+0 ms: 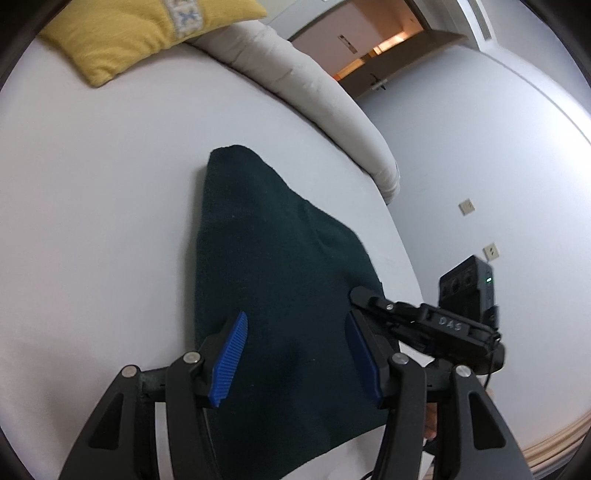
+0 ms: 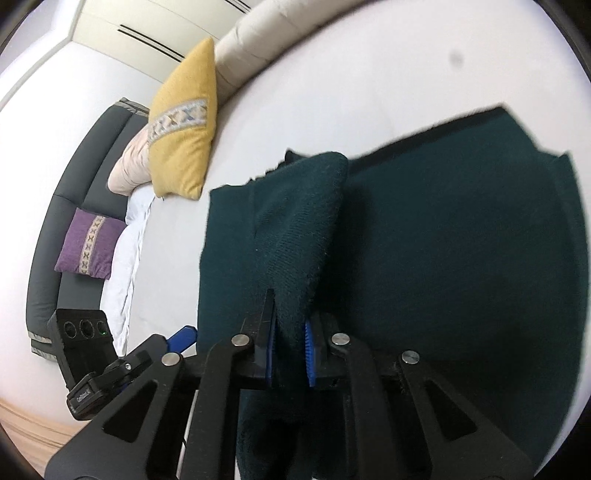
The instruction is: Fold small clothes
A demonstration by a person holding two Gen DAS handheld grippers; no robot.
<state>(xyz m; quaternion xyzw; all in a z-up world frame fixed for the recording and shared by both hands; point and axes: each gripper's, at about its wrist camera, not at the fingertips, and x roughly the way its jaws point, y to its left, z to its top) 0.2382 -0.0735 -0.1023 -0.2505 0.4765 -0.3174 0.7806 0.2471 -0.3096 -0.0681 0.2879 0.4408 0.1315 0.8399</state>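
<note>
A dark green knit garment point(image 1: 273, 266) lies on the white bed point(image 1: 92, 206). My left gripper point(image 1: 295, 350) is open, its blue pads on either side of the garment's near part, holding nothing. In the right wrist view my right gripper point(image 2: 290, 339) is shut on a raised fold of the same garment point(image 2: 461, 240), which drapes up between the pads. The right gripper point(image 1: 424, 321) also shows at the garment's right edge in the left wrist view. The left gripper's blue pad point(image 2: 183, 338) shows at the lower left of the right wrist view.
A yellow cushion point(image 1: 144, 33) and a rolled beige duvet point(image 1: 314, 92) lie at the far side of the bed. A purple cushion point(image 2: 88, 245) rests on a dark headboard point(image 2: 74, 177). The bed's edge point(image 1: 402, 251) runs beside the garment, with the floor beyond.
</note>
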